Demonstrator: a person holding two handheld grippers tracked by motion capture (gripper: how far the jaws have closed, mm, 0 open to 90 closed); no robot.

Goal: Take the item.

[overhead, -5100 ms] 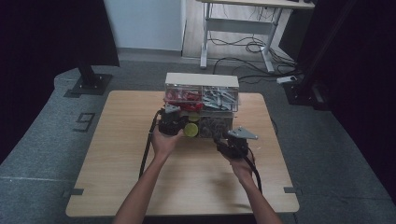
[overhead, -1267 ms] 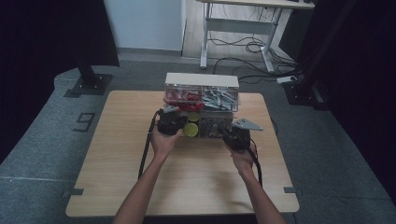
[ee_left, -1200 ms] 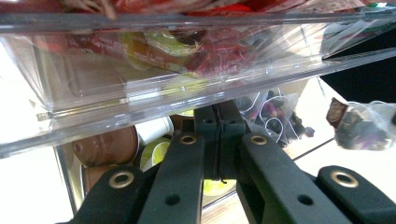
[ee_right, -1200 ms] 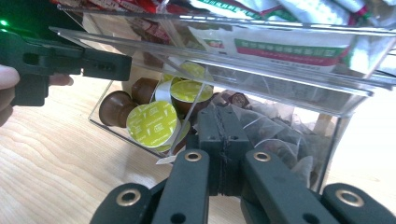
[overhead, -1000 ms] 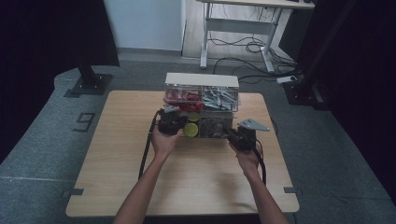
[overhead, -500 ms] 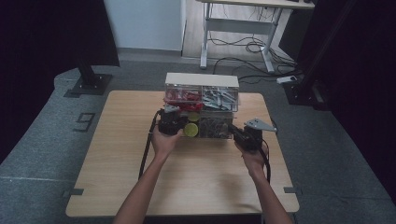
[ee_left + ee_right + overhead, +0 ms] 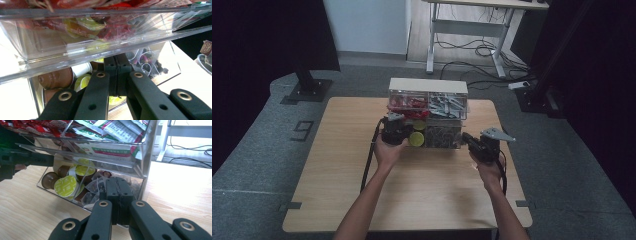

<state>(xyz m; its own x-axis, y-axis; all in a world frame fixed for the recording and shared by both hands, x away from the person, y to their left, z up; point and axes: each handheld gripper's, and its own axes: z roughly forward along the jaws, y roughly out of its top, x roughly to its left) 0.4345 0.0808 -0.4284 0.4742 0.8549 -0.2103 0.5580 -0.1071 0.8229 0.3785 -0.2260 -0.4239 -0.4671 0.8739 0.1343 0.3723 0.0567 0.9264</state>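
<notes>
A clear acrylic organizer (image 7: 428, 86) stands at the table's far middle. Its upper tier holds red sachets (image 7: 32, 127) and white-green sachets (image 7: 110, 147). The lower tier holds coffee capsules, one with a green lid (image 7: 65, 186), and tea bags (image 7: 97, 186). My left gripper (image 7: 396, 120) is shut, its tips under the upper tier's front edge, right at the capsule compartment (image 7: 56, 78). My right gripper (image 7: 465, 136) is shut with nothing visible between its jaws, close to the lower tier's right front corner, in front of the tea bags.
The wooden table (image 7: 337, 170) has bare room in front and to the left of the organizer. A black cable (image 7: 368, 160) trails from the left gripper along the forearm. Grey floor mats, a desk frame and floor cables (image 7: 472, 50) lie beyond the table.
My right gripper has moved to the right along the organizer's front, toward its right corner. The left gripper has stayed in place at the capsule compartment.
</notes>
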